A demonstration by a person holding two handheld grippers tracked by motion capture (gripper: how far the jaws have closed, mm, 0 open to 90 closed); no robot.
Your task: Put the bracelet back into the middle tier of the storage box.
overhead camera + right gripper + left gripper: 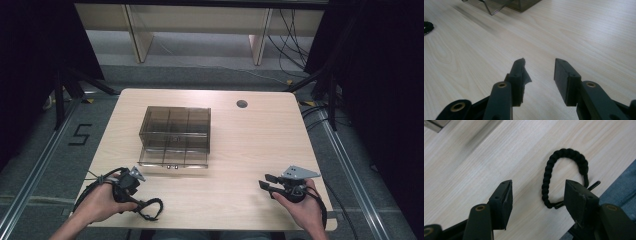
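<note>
The black braided bracelet (pixel 564 173) lies flat on the table (pixel 240 150), near the front edge, well in front of the smoky compartment box (pixel 175 135). The left hand-held gripper (pixel 537 195) hovers over it, jaws wide apart; lower it so one braided side sits between the pads before closing. The right hand-held gripper (pixel 540 75) waits open far right of the bracelet

The left claw (pixel 537 195) hides part of the braided bracelet's (pixel 564 165) cord ends.
</note>
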